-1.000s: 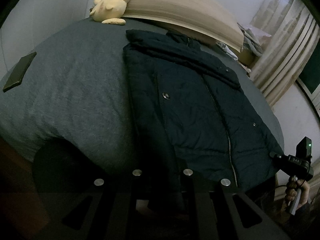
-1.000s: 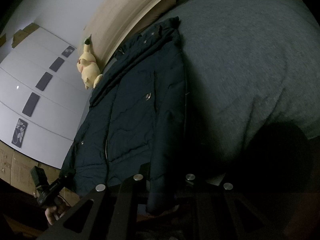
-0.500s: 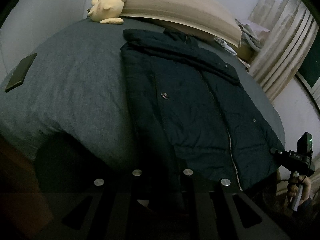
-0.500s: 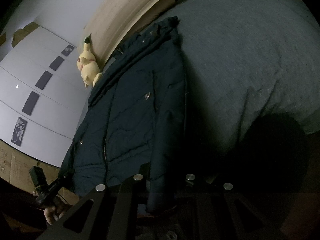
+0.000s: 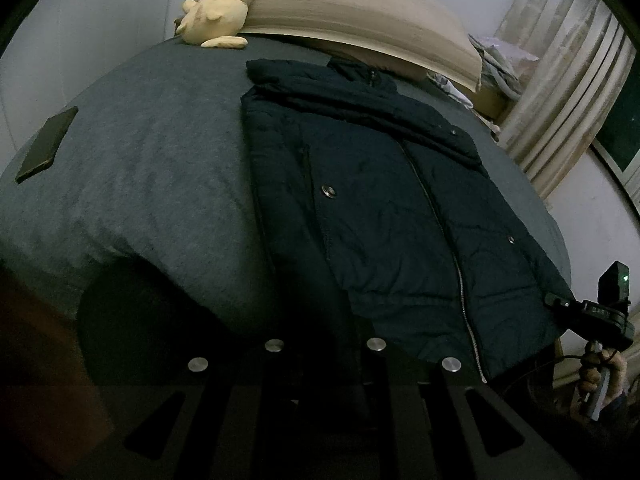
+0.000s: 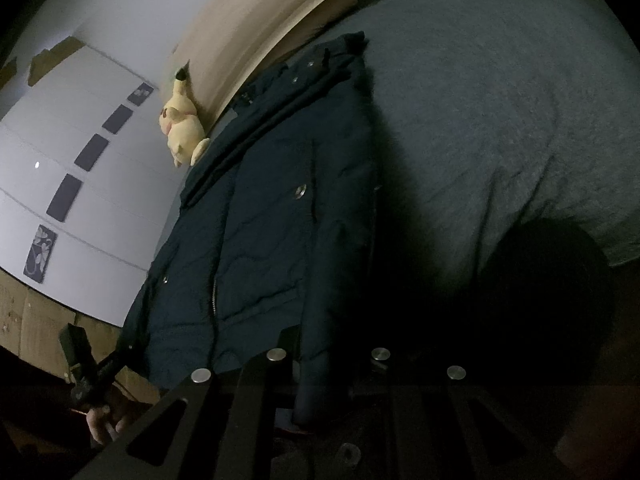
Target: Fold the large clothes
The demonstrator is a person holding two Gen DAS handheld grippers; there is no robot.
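A dark navy padded jacket (image 5: pixel 384 208) lies zipped, front up, on a grey bed (image 5: pixel 152 184), collar toward the headboard. Its hem hangs over the near edge. My left gripper (image 5: pixel 324 364) is shut on the jacket's bottom left corner, with fabric between the fingers. My right gripper (image 6: pixel 324 368) is shut on the jacket's bottom right corner (image 6: pixel 312 380). The jacket also shows in the right wrist view (image 6: pixel 264 232). Each gripper shows at the edge of the other's view: the right one (image 5: pixel 592 312), the left one (image 6: pixel 92 376).
A yellow plush toy (image 5: pixel 218 12) sits by the wooden headboard (image 5: pixel 360 12). A dark phone (image 5: pixel 46 144) lies on the bed's left side. Curtains (image 5: pixel 560 92) hang at the right. A white wardrobe (image 6: pixel 80 184) stands beyond the bed.
Both grippers have drawn slightly back toward the bed's foot with the hem; the jacket sits a little farther away in both views.
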